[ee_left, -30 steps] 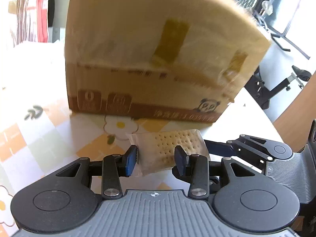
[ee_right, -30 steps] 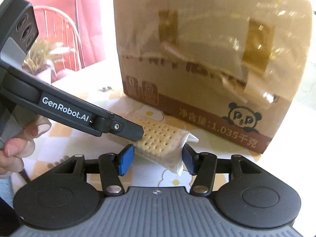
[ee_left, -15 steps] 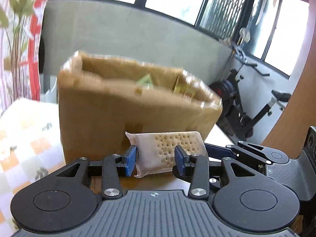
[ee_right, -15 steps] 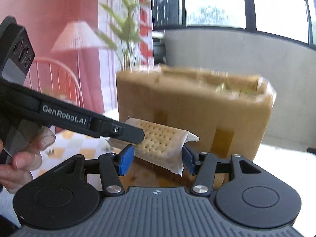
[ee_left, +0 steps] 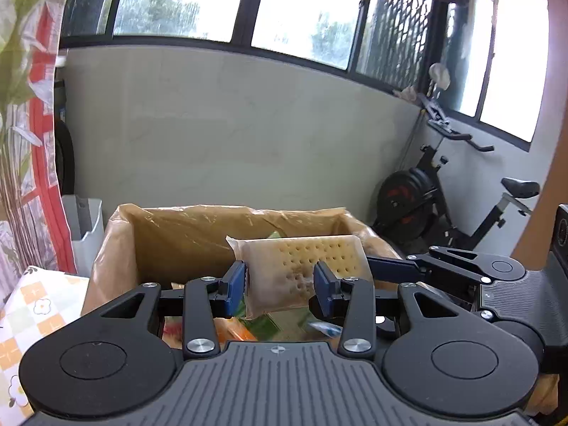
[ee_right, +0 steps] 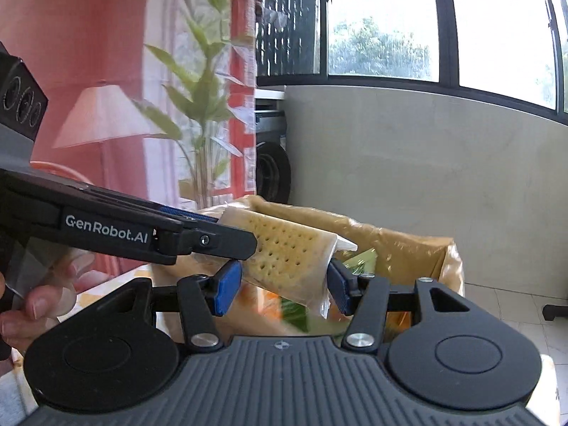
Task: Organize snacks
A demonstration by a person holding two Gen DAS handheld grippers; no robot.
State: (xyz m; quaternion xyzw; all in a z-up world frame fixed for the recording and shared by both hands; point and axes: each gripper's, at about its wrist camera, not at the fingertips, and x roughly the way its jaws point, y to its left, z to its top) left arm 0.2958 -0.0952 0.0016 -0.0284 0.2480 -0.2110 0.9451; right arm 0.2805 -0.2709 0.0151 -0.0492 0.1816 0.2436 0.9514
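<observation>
A clear-wrapped pack of pale dotted crackers (ee_left: 301,262) hangs over the open top of a plastic-lined cardboard box (ee_left: 220,213). My left gripper (ee_left: 280,284) is shut on one end of the pack. From the right, my right gripper (ee_left: 372,266) clamps the other end. In the right wrist view the cracker pack (ee_right: 287,259) sits between the blue pads of the right gripper (ee_right: 280,282), and the left gripper (ee_right: 241,245) reaches in from the left onto it. The box (ee_right: 408,245) lies just beyond and below. Several colourful snack wrappers (ee_left: 248,330) lie inside it.
A checked flower-print tablecloth (ee_left: 35,305) covers the table left of the box. A white bin (ee_left: 85,227) stands behind it, an exercise bike (ee_left: 461,206) at the right wall. A person's hand (ee_right: 35,305) holds the left gripper; a plant (ee_right: 198,124) stands behind.
Both grippers rose together with the cracker pack, from table level in front of the box's side to above its rim. The box interior now shows.
</observation>
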